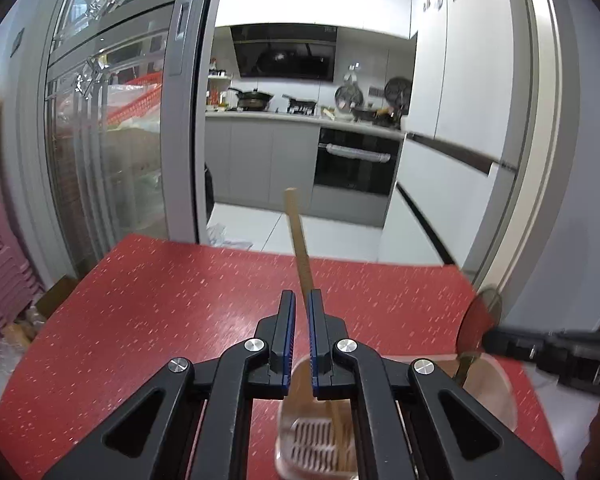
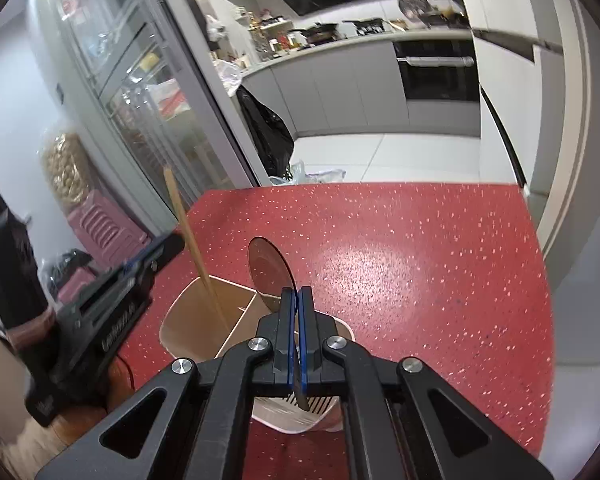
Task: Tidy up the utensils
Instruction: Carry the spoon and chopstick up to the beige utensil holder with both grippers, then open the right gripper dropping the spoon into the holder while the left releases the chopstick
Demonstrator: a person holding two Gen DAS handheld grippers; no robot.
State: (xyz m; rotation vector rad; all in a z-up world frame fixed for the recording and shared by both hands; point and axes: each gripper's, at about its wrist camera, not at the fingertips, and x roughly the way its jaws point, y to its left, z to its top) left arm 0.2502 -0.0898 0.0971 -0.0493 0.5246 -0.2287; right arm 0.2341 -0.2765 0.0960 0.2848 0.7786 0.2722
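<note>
A beige utensil holder with a divider and a slotted bottom stands on the red speckled table. My left gripper is shut on wooden chopsticks. They stand steeply, with their lower ends inside the holder. My right gripper is shut on the handle of a metal spoon, bowl upward, with the handle's end down in the holder's near compartment. The right wrist view shows the chopsticks in the left compartment beside my left gripper. At the right of the left wrist view are the spoon and my right gripper.
The table's far edge meets a doorway into a kitchen with grey cabinets and a black oven. A glass-fronted cabinet stands to the left. Pink stools and a black bin bag sit on the floor.
</note>
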